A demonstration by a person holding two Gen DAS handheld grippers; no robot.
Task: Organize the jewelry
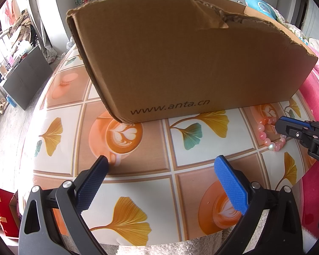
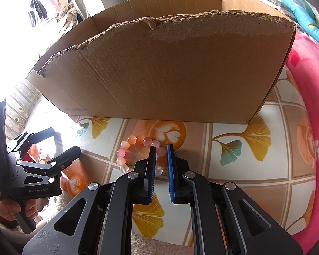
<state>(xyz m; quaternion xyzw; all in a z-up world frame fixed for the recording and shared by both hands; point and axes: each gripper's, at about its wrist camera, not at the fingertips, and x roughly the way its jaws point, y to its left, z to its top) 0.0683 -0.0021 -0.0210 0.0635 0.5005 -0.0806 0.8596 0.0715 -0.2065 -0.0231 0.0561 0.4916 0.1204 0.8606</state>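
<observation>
A bracelet of pink and orange beads (image 2: 136,148) lies on the patterned table in front of an open cardboard box (image 2: 170,70). My right gripper (image 2: 161,148) is down over the bracelet's right side, its jaws nearly closed with beads between the fingertips. The bracelet (image 1: 265,135) and the right gripper (image 1: 280,125) also show at the right of the left wrist view. My left gripper (image 1: 161,163) is open and empty above the table, in front of the box (image 1: 180,63).
The round table (image 1: 138,180) has a tile pattern with ginkgo leaves and coffee cups. The box has torn top edges and the print www.anta.cn. A pink blanket (image 2: 308,85) lies to the right. A red bag (image 1: 4,210) stands on the floor at left.
</observation>
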